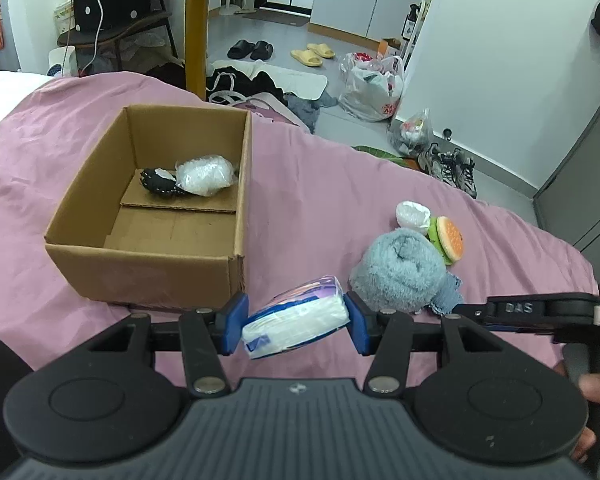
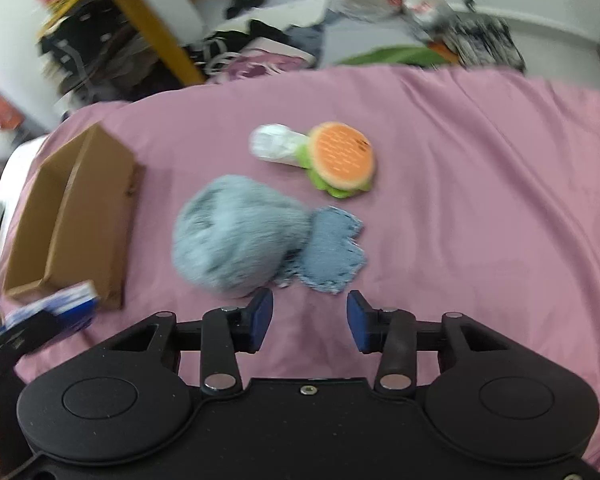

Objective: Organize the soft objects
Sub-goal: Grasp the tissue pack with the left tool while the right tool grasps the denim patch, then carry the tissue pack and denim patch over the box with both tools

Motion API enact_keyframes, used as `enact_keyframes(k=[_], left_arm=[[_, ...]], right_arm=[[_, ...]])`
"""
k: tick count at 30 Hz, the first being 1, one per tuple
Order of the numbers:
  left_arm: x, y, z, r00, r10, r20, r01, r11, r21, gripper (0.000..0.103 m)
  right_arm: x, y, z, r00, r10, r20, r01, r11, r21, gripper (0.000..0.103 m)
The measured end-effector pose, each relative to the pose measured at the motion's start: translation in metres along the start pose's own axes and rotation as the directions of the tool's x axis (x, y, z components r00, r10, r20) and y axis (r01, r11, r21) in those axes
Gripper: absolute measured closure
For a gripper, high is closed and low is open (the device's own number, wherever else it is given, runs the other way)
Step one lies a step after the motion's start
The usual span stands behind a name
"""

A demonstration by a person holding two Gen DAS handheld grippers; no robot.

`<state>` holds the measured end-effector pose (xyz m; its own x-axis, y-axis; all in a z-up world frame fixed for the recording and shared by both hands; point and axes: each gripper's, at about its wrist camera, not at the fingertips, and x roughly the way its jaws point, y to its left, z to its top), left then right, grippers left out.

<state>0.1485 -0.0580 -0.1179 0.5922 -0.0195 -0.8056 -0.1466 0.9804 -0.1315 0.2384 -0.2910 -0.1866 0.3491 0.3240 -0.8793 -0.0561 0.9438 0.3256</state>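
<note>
Left gripper [image 1: 296,322], low centre of its frame, clamps a tissue pack [image 1: 296,324] between its blue pads, held tilted above the pink bedsheet [image 1: 320,184]. Cardboard box [image 1: 156,204], upper left, contains a bubble-wrap bundle [image 1: 206,174] beside a black spotted item [image 1: 158,182]. Right gripper [image 2: 310,318] stands with jaws apart, empty, just below the grey fluffy roll [image 2: 236,236] and denim patch [image 2: 332,254]. Burger toy [image 2: 342,160] and white wad [image 2: 274,146] lie touching, upper centre.

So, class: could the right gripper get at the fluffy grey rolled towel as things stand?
Probably yes. The right gripper is open and holds nothing, and the grey rolled towel lies just ahead on the pink bedcover, slightly to its left, with nothing between them.
</note>
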Motion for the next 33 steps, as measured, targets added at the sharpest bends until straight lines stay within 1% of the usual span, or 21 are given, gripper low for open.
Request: enact_keyframes(k=[4, 7, 9, 10, 11, 14, 15, 16, 17, 18, 22, 27, 30, 33], left_arm=[[0.002, 0.003, 0.000, 1.000, 0.000, -0.004, 0.000, 1.000, -0.008, 0.052], [0.003, 0.005, 0.000, 1.000, -0.004, -0.007, 0.004, 1.000, -0.006, 0.052], [0.003, 0.007, 0.000, 1.000, -0.004, -0.007, 0.004, 1.000, -0.008, 0.052], [0.003, 0.007, 0.001, 1.000, -0.004, -0.007, 0.004, 1.000, -0.009, 0.052], [0.004, 0.008, 0.001, 1.000, -0.005, -0.007, 0.005, 1.000, -0.010, 0.052], [0.004, 0.010, 0.001, 1.000, -0.006, -0.010, 0.006, 1.000, -0.013, 0.052], [0.004, 0.011, 0.001, 1.000, -0.007, -0.012, 0.007, 1.000, -0.015, 0.052], [0.004, 0.012, 0.001, 1.000, -0.007, -0.012, 0.007, 1.000, -0.016, 0.052], [0.003, 0.013, 0.001, 1.000, -0.008, -0.012, 0.007, 1.000, -0.017, 0.052], [0.002, 0.015, 0.002, 1.000, -0.008, -0.010, 0.008, 1.000, -0.020, 0.052], [-0.003, 0.021, 0.005, 1.000, -0.004, 0.002, 0.004, 0.999, -0.037, 0.052], [-0.010, 0.031, 0.011, 1.000, -0.008, 0.025, 0.009, 0.998, -0.059, 0.052], [-0.017, 0.036, 0.016, 0.999, -0.009, 0.043, 0.012, 0.997, -0.072, 0.052], [-0.026, 0.043, 0.020, 0.998, -0.005, 0.064, 0.010, 0.996, -0.084, 0.053]], right_arm=[[0.017, -0.007, 0.006, 1.000, -0.017, -0.023, 0.019, 0.997, 0.068, 0.060], [0.026, -0.010, 0.011, 1.000, -0.026, -0.006, 0.027, 0.995, 0.092, 0.060], [0.030, -0.012, 0.013, 1.000, -0.025, 0.004, 0.024, 0.994, 0.103, 0.055], [0.032, -0.014, 0.014, 0.999, -0.033, 0.009, 0.031, 0.994, 0.109, 0.049], [0.035, -0.015, 0.015, 0.999, -0.046, 0.012, 0.044, 0.992, 0.117, 0.046], [0.044, -0.019, 0.014, 0.998, -0.058, 0.011, 0.056, 0.987, 0.153, 0.044], [0.045, -0.019, 0.015, 0.998, -0.061, 0.020, 0.057, 0.985, 0.160, 0.045], [0.044, -0.019, 0.015, 0.997, -0.069, 0.026, 0.064, 0.985, 0.162, 0.053], [0.043, -0.018, 0.015, 0.997, -0.074, 0.026, 0.069, 0.984, 0.165, 0.068], [0.041, -0.018, 0.016, 0.998, -0.063, 0.023, 0.058, 0.983, 0.177, 0.075], [0.028, -0.013, 0.015, 0.999, -0.048, 0.021, 0.044, 0.984, 0.172, 0.078], [0.013, -0.004, 0.013, 0.998, -0.059, 0.036, 0.052, 0.985, 0.167, 0.078], [0.001, 0.004, 0.011, 0.996, -0.070, 0.061, 0.059, 0.986, 0.154, 0.078], [-0.010, 0.008, 0.009, 0.994, -0.061, 0.088, 0.045, 0.985, 0.167, 0.078]])
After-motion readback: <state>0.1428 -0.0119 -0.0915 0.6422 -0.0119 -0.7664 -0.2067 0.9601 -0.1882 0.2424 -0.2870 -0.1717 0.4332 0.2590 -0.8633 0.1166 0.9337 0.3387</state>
